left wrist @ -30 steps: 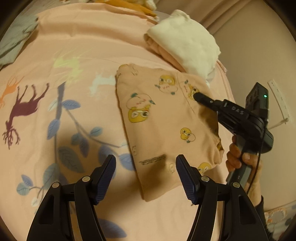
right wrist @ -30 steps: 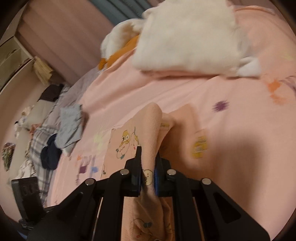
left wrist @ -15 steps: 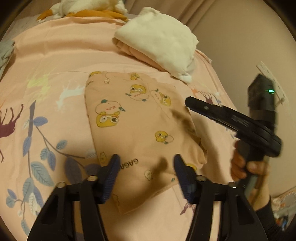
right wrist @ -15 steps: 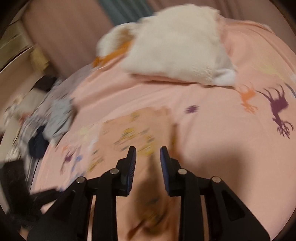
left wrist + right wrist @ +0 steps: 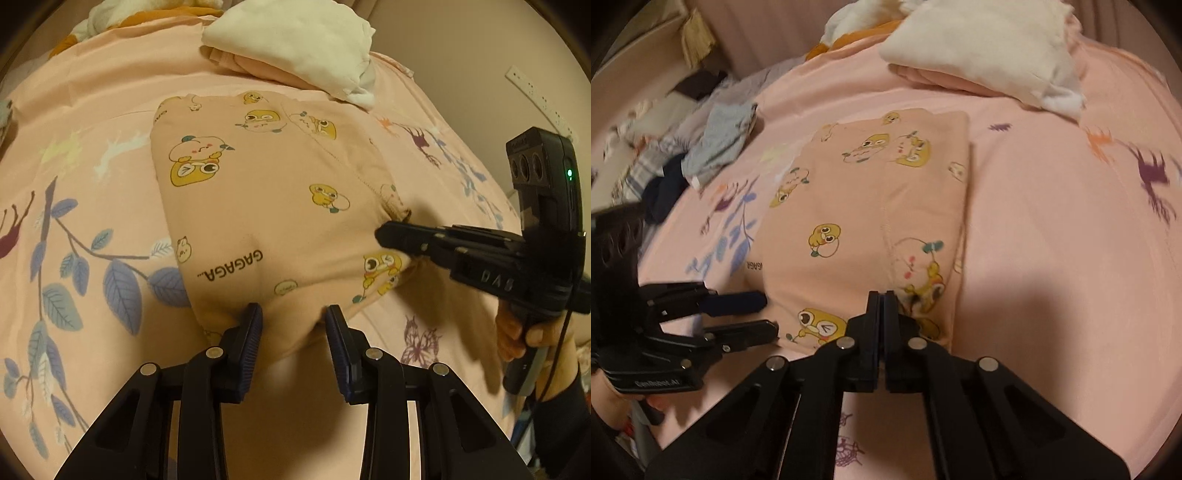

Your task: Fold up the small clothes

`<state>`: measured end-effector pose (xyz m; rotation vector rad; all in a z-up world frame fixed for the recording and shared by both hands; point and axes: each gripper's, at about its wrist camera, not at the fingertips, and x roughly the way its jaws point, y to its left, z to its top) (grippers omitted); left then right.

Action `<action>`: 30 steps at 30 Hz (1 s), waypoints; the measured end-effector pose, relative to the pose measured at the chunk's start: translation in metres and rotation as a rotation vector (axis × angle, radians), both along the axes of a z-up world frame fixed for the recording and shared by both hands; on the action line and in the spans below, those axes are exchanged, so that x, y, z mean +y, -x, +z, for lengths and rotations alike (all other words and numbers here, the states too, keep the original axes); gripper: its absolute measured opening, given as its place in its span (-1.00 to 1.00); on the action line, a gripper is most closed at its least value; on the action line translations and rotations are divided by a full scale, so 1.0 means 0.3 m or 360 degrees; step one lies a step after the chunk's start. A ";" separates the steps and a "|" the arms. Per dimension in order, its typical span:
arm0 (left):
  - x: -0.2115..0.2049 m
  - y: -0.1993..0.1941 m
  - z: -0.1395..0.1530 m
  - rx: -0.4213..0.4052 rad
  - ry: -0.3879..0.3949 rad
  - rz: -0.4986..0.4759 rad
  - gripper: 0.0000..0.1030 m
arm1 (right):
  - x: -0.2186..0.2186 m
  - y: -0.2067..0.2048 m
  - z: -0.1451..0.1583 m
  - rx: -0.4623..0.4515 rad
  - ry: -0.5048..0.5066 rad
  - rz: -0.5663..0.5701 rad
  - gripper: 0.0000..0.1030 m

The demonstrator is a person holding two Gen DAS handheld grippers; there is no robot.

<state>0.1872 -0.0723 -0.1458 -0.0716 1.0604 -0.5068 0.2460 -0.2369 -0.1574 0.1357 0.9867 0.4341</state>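
Observation:
A small peach garment (image 5: 266, 199) printed with yellow cartoon animals lies folded flat on the pink bedsheet (image 5: 92, 110); it also shows in the right wrist view (image 5: 871, 221). My left gripper (image 5: 293, 325) is open, its fingers astride the garment's near edge. My right gripper (image 5: 882, 299) is shut at the garment's near right edge, and I cannot tell whether cloth is between its fingers. In the left wrist view the right gripper (image 5: 384, 234) rests at the garment's right edge. The left gripper (image 5: 768, 314) shows open at the near left corner.
A folded stack of cream and pink clothes (image 5: 295, 40) (image 5: 982, 51) lies just beyond the garment. Loose grey and dark clothes (image 5: 713, 147) sit at the far left of the bed. A wall with a power strip (image 5: 535, 96) is on the right.
My right gripper let go of the lifted garment fold, opened, moved to the near right edge and shut. My left gripper moved forward onto the garment's near edge.

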 end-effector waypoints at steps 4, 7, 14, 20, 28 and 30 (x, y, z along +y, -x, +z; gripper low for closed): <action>-0.003 0.001 -0.004 -0.0002 -0.0006 0.0008 -0.29 | -0.009 0.033 -0.001 0.0012 -0.0027 -0.0023 -1.00; 0.001 0.002 -0.005 -0.0001 -0.0009 0.0012 -0.29 | -0.023 0.045 0.004 0.0022 -0.0049 -0.0033 -1.00; 0.003 0.012 -0.004 0.0006 -0.0017 0.0024 -0.29 | -0.036 0.060 0.002 0.0041 -0.0078 -0.0051 -1.00; 0.012 0.035 0.024 -0.0003 -0.0002 0.0045 -0.29 | -0.044 0.074 0.011 0.0052 -0.0097 -0.0053 -0.94; 0.040 -0.034 0.126 -0.0150 -0.0026 0.0095 -0.17 | -0.056 0.131 0.085 -0.0069 -0.0129 -0.0041 -0.36; 0.049 -0.103 0.126 -0.0141 0.0006 0.0129 -0.17 | -0.042 0.129 0.101 -0.0129 -0.0144 -0.0036 -0.36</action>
